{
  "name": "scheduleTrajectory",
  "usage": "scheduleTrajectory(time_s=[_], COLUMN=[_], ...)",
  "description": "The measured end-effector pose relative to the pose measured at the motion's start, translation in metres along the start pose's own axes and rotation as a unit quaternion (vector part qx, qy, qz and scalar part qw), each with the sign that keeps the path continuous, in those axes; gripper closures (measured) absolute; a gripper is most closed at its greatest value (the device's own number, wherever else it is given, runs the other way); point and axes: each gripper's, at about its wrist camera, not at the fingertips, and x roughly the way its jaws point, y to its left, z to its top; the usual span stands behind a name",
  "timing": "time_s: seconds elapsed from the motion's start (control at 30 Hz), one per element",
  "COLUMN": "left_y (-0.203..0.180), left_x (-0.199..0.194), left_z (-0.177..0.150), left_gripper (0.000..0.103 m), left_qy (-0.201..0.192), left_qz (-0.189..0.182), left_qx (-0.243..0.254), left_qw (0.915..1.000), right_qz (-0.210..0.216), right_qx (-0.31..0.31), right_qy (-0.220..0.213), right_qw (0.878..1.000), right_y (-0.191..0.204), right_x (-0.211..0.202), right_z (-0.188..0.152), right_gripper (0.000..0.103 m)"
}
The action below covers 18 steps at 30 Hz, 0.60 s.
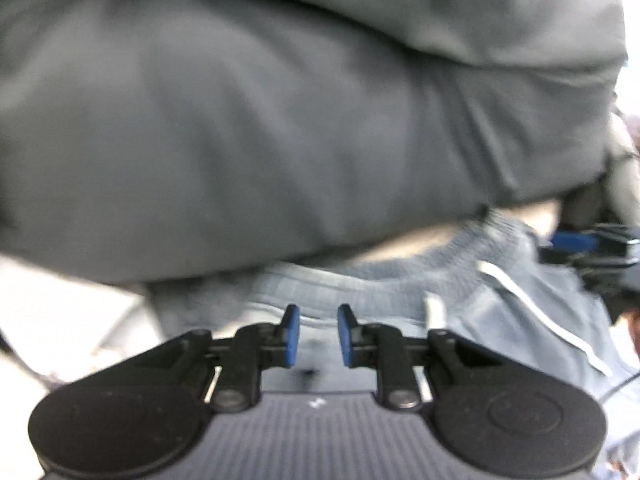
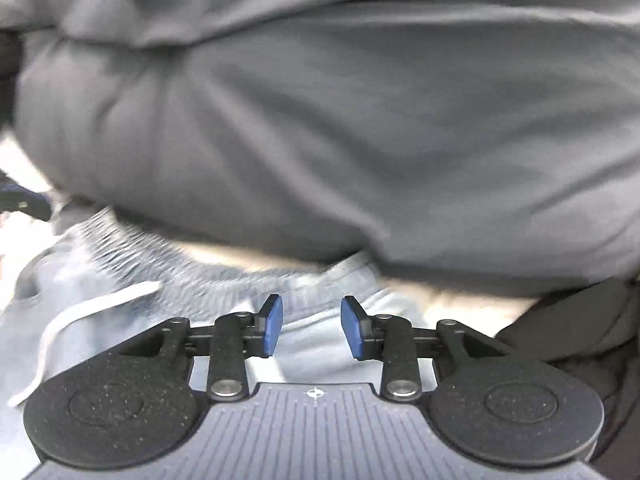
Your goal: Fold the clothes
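The left tongs [image 1: 318,336] stand with a narrow gap between their blue pads [image 1: 293,336], and nothing is caught there; only pale blue cloth shows behind the gap. The right tongs [image 2: 311,328] stand a little wider apart, their blue pads [image 2: 272,326] also free of cloth, with the same pale fabric lying beyond them. That fabric is a pair of light blue shorts [image 1: 500,304], seen in the right wrist view as well [image 2: 120,320], lying crumpled just ahead of both tongs. Their ribbed waistband [image 1: 420,256] curves across the middle of the left view and across the left half of the right view [image 2: 160,256], and a white drawstring [image 1: 532,308] trails over the cloth, running down and to the right in the left view and looping to the left in the right view [image 2: 80,312]. A strip of pale tabletop [image 1: 52,312] shows to the left of the shorts in the left view. Above and behind the shorts a large bulk of grey clothing [image 1: 280,120] fills most of each picture [image 2: 360,120]; it appears to be worn by the person, though blur hides detail. At the right edge of the left view the other gripper's black frame and a blue pad peek in, too blurred to read. Dark cloth [image 2: 580,320] lies at the right of the right view.
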Motion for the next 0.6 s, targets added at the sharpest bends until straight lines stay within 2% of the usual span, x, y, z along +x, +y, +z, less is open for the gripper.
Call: scheduleTrajectory(time_s=[0.07,0.13,0.27,0.33,0.4,0.5,0.6], left_y=[-0.014,-0.021,-0.019,-0.015,-0.012,-0.009,-0.014], left_x=[0.014,0.03,0.065,0.078,0.087,0.092,0.097], left_z=[-0.009,-0.018,-0.034,-0.038,-0.04,-0.038,-0.038], left_gripper=[0.08,0.08,0.084,0.089,0.099,0.1,0.1], left_qy=[0.012,0.024,0.049,0.054,0.051,0.047,0.041], left_qz=[-0.01,-0.015,0.007,0.017,0.026,0.031,0.04], left_qx=[0.021,0.036,0.047,0.045,0.041,0.025,0.035], left_qw=[0.9997,0.9989,0.9977,0.9974,0.9975,0.9981,0.9978], right_qz=[0.007,0.007,-0.006,-0.004,-0.002,0.003,0.009], right_qx=[-0.004,-0.004,0.024,0.043,0.057,0.065,0.077], right_qy=[0.012,0.024,0.041,0.05,0.049,0.032,0.019], right_qw=[1.0,1.0,0.999,0.998,0.997,0.997,0.997], right_y=[0.012,0.034,0.023,0.018,0.014,0.012,0.009], right_x=[0.01,0.035,0.055,0.067,0.075,0.077,0.079], right_z=[-0.012,0.006,0.01,0.007,0.004,-0.002,-0.007], right_gripper=[0.058,0.058,0.059,0.059,0.058,0.058,0.057])
